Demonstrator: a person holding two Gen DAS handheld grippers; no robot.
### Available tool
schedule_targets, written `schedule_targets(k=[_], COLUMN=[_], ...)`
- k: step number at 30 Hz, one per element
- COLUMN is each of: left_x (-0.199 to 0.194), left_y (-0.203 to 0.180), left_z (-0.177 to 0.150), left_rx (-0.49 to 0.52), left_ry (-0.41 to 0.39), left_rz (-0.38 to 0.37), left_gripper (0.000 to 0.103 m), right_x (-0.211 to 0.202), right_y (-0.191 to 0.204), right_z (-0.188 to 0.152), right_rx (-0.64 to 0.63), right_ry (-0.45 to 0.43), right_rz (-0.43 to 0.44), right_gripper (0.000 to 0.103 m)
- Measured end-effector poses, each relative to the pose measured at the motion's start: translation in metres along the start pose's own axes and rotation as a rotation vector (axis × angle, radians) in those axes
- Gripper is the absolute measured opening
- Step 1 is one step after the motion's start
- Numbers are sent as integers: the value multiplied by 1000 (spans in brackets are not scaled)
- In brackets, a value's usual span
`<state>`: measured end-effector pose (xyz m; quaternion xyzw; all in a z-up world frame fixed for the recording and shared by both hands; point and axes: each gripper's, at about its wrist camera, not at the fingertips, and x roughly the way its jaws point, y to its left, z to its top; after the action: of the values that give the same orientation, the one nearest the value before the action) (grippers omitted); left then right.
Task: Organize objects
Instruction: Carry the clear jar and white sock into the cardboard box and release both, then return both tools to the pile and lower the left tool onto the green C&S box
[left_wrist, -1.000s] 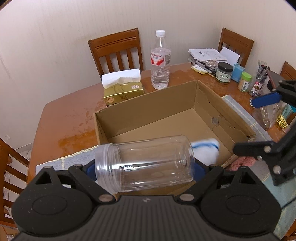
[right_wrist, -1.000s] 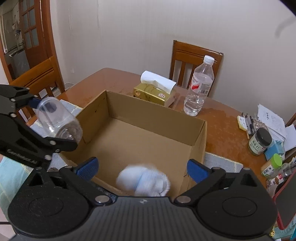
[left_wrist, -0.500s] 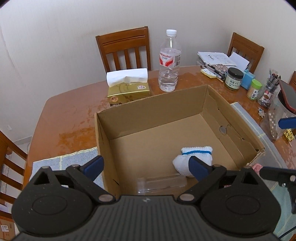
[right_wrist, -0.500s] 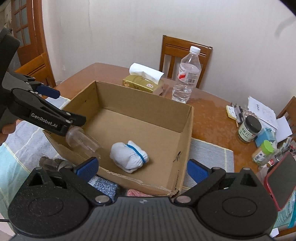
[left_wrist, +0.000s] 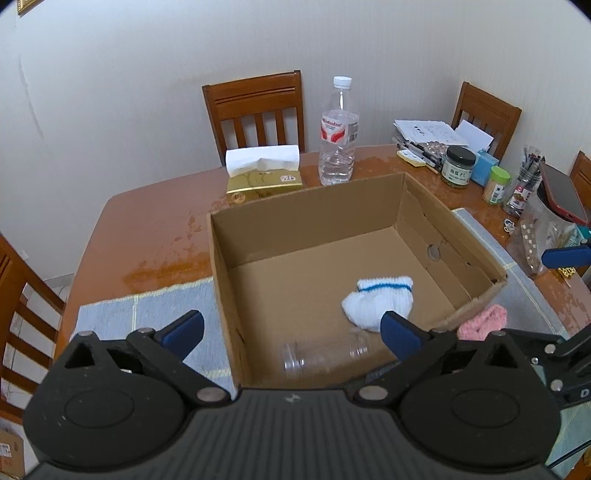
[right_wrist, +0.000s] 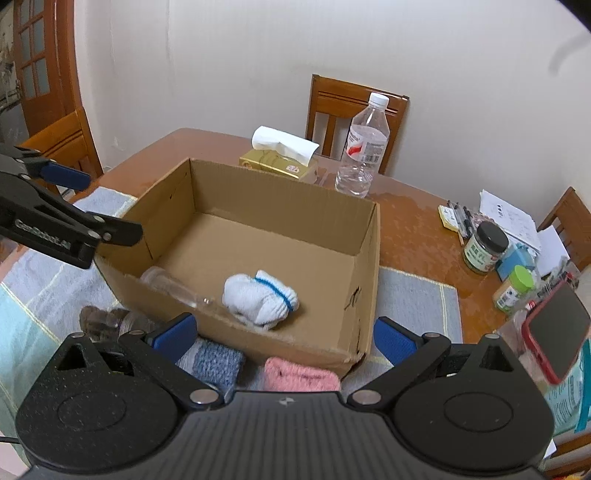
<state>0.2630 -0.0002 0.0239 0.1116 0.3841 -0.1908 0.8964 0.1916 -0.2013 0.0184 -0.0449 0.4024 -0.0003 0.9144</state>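
An open cardboard box (left_wrist: 303, 221) (right_wrist: 369, 258) stands on the table. Inside lie a rolled white sock with a blue stripe (left_wrist: 380, 301) (right_wrist: 260, 299) and a clear plastic jar (left_wrist: 325, 356) (right_wrist: 173, 286) on its side by the near wall. My left gripper (left_wrist: 291, 328) is open and empty above the box's near edge. My right gripper (right_wrist: 282, 334) is open and empty over the near right corner. A pink sock (right_wrist: 301, 374) (left_wrist: 480, 323), a blue-grey sock (right_wrist: 214, 360) and a brown item (right_wrist: 101, 319) lie outside the box in front.
Behind the box stand a gold tissue box (left_wrist: 264, 177) and a water bottle (left_wrist: 338, 133). Jars, pens, papers and a red phone (right_wrist: 554, 328) crowd the right side. A striped cloth mat (left_wrist: 147, 314) lies under the box. Wooden chairs ring the table.
My left gripper opened and let the clear jar drop into the box, then drew back. The white sock fell from my right gripper and settled on the box floor; the right gripper moved right.
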Motion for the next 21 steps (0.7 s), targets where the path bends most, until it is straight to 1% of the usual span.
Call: schedule_targets(k=[5, 9, 15, 21], left_x=[-10, -14, -20, -31], left_y=[2, 5, 11, 22], left_z=[-27, -53, -93, -126], left_rx=[-24, -50, -44, -60], left_ry=[-2, 21, 48, 67], left_rz=[-5, -11, 10, -16], left_gripper=[102, 102, 102, 102], right_x=[-2, -3, -4, -9], right_y=[10, 18, 27, 35], right_z=[-22, -42, -70, -97], right_rx=[43, 94, 166, 239], right_ry=[3, 32, 81, 115], right_rz=[-48, -64, -88, -112], right_gripper=[103, 103, 103, 103])
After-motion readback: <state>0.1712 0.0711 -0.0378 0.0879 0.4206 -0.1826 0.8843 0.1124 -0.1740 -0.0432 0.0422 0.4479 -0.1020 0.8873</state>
